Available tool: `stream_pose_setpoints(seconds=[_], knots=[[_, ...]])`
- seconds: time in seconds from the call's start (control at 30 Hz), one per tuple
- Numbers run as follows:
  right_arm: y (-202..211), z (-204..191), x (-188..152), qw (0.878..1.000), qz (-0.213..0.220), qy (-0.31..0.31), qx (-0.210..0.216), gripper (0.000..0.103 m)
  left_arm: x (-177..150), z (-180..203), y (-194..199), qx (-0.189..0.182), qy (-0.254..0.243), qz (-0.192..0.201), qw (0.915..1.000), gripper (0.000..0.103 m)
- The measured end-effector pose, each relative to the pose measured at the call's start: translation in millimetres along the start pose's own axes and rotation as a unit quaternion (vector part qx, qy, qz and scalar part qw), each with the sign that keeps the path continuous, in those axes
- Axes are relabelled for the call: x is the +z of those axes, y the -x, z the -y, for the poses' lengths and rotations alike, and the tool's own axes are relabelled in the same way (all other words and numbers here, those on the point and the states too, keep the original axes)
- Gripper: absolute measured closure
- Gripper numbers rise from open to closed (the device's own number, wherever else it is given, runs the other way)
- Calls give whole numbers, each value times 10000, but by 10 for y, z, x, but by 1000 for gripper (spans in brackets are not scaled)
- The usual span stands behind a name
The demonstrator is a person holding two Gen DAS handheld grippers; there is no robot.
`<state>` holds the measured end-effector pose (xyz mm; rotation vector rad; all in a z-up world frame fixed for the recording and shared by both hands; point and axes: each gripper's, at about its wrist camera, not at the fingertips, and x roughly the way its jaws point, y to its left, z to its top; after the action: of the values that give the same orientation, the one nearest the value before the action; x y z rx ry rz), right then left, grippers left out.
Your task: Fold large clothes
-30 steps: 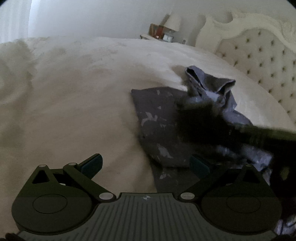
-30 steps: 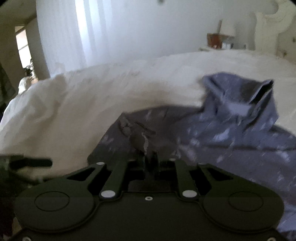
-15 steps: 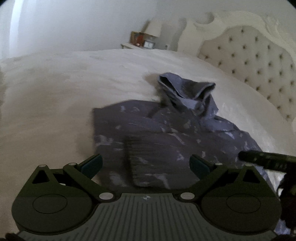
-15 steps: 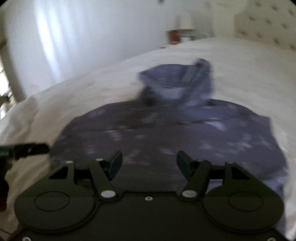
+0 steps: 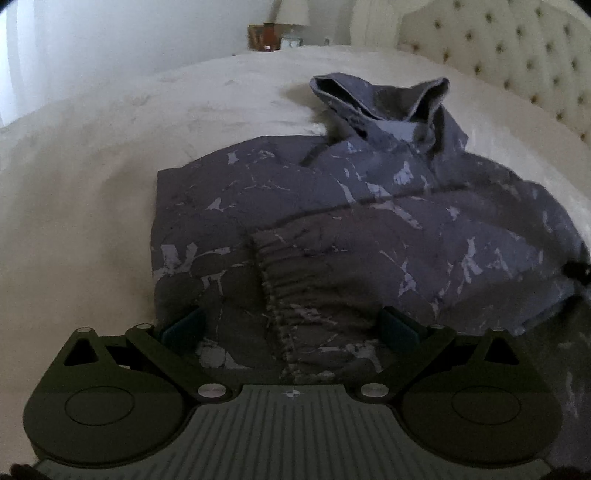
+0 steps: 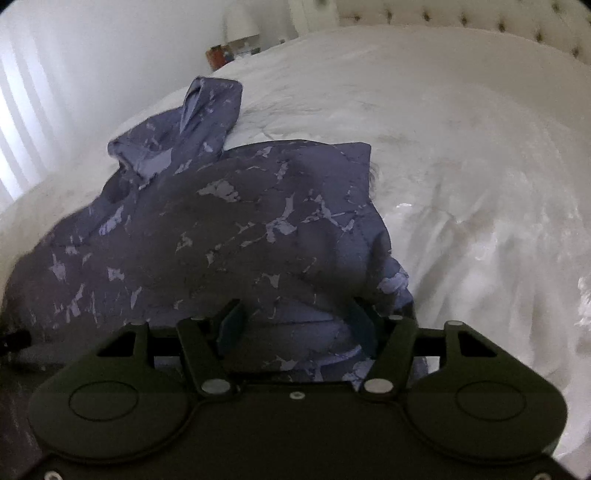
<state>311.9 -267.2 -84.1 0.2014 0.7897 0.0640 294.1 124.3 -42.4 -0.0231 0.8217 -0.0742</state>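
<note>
A purple-grey hoodie (image 5: 369,221) with pale splashes lies on the white bed (image 5: 92,184), hood (image 5: 380,107) at the far end. A sleeve with a ribbed cuff (image 5: 295,280) is folded across its body. My left gripper (image 5: 291,328) is open, low over the hoodie's near left part by the cuff. In the right wrist view the hoodie (image 6: 221,229) fills the middle. My right gripper (image 6: 295,325) is open over its near right edge, with bunched fabric between the fingers but not clamped.
A tufted cream headboard (image 5: 517,55) stands at the right. A nightstand with a lamp (image 5: 291,14) and small items sits by the far wall. Rumpled white bedding (image 6: 480,221) spreads right of the hoodie.
My right gripper let go of the sleeve and opened, then swung to the hoodie's right side. My left gripper moved in closer over the hoodie, staying open.
</note>
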Motion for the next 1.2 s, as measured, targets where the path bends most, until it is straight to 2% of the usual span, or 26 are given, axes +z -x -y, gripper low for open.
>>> stream_pose_setpoints(seconds=[0.07, 0.17, 0.3, 0.43, 0.6, 0.67, 0.7, 0.73, 0.87, 1.0, 1.1, 1.17, 1.2], knots=[[44, -46, 47, 9999, -65, 75, -17, 34, 36, -32, 75, -89, 43, -65, 9999, 2], [229, -98, 147, 9996, 60, 122, 253, 34, 135, -114, 268, -416, 222, -25, 9989, 2], [394, -258, 353, 9970, 222, 496, 556, 33, 362, -104, 420, -492, 92, 189, 9986, 2], [256, -423, 614, 9955, 139, 611, 705, 31, 709, -73, 349, -589, 158, 302, 9977, 2], [-130, -687, 921, 9931, 214, 1024, 532, 31, 1149, 44, 1, -402, -56, 497, 9979, 2], [-322, -746, 1058, 9936, 202, 994, 504, 31, 1300, 79, -175, -396, -119, 547, 9976, 2], [-401, -761, 1118, 9939, 206, 963, 500, 31, 1385, 94, -281, -390, -131, 566, 9975, 6], [-498, -786, 1196, 9941, 226, 945, 487, 31, 1452, 104, -366, -372, -140, 592, 9975, 15], [-804, -869, 1460, 9938, 330, 998, 370, 31, 1728, 156, -723, -197, -302, 658, 9972, 18], [-1067, -963, 1673, 9942, 385, 911, 427, 31, 1903, 230, -1023, -25, -609, 712, 9956, 20], [-1256, -1066, 1766, 9927, 346, 1068, 446, 31, 1985, 277, -1208, -4, -699, 761, 9946, 20], [-1351, -1096, 1819, 9921, 369, 1111, 450, 34, 2033, 302, -1320, 61, -752, 714, 9946, 21], [-1391, -1095, 1851, 9921, 395, 1126, 396, 39, 2055, 319, -1380, 74, -793, 722, 9942, 22]])
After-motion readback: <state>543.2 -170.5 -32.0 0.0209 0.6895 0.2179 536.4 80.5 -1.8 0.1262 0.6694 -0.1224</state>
